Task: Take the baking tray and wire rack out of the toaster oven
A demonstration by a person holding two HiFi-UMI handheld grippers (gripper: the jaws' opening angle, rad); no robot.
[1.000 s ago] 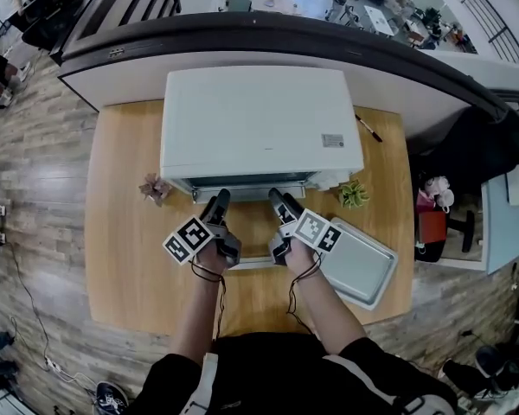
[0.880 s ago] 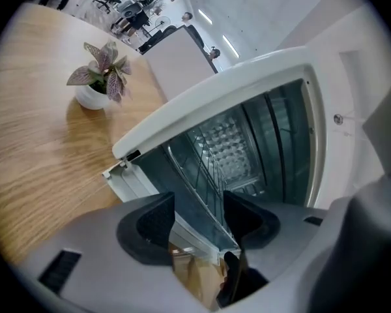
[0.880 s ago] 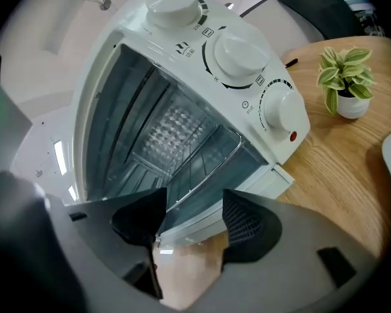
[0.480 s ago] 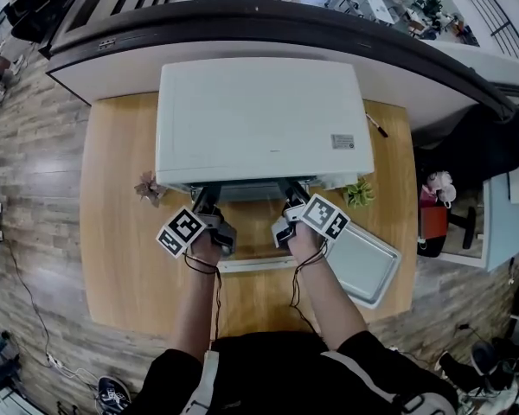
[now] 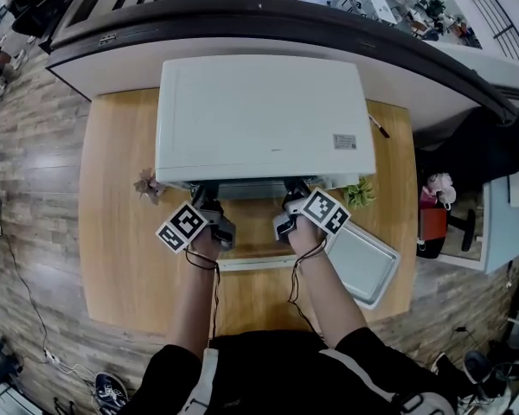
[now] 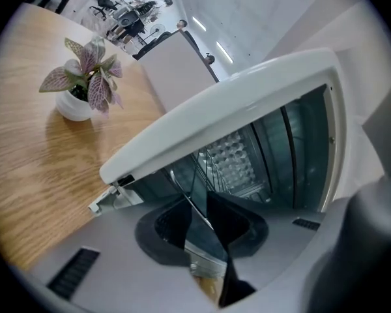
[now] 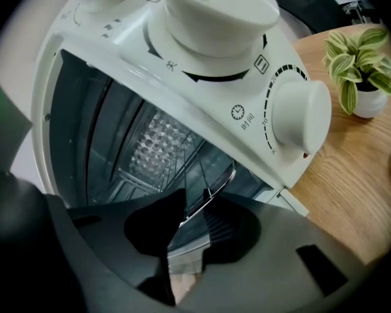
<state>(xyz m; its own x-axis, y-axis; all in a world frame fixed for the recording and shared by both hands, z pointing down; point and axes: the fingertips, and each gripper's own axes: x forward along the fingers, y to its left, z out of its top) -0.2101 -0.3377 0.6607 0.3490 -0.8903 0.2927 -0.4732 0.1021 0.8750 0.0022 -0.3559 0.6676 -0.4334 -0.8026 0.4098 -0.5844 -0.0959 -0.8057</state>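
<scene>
The white toaster oven (image 5: 259,119) stands on the wooden table with its door (image 5: 253,256) folded down. The baking tray (image 5: 363,266) lies on the table to the right of the door. Both grippers reach into the oven mouth. The jaws of my left gripper (image 6: 197,206) have just been closing and now pinch the thin front wire of the wire rack (image 6: 190,186). My right gripper (image 7: 194,206) has closed the same way on the rack's front bar (image 7: 223,178). The rack still lies inside the oven cavity. In the head view the left gripper (image 5: 205,199) and right gripper (image 5: 292,195) have their tips under the oven's front edge.
A small pink-leaved plant (image 6: 85,77) stands left of the oven and a green one (image 7: 358,64) to its right. The control knobs (image 7: 300,119) sit just right of the right gripper. A pen (image 5: 378,126) lies by the oven's back right corner.
Both grippers have moved forward from above the open door into the oven mouth, so their tips are now hidden under the oven's front edge.
</scene>
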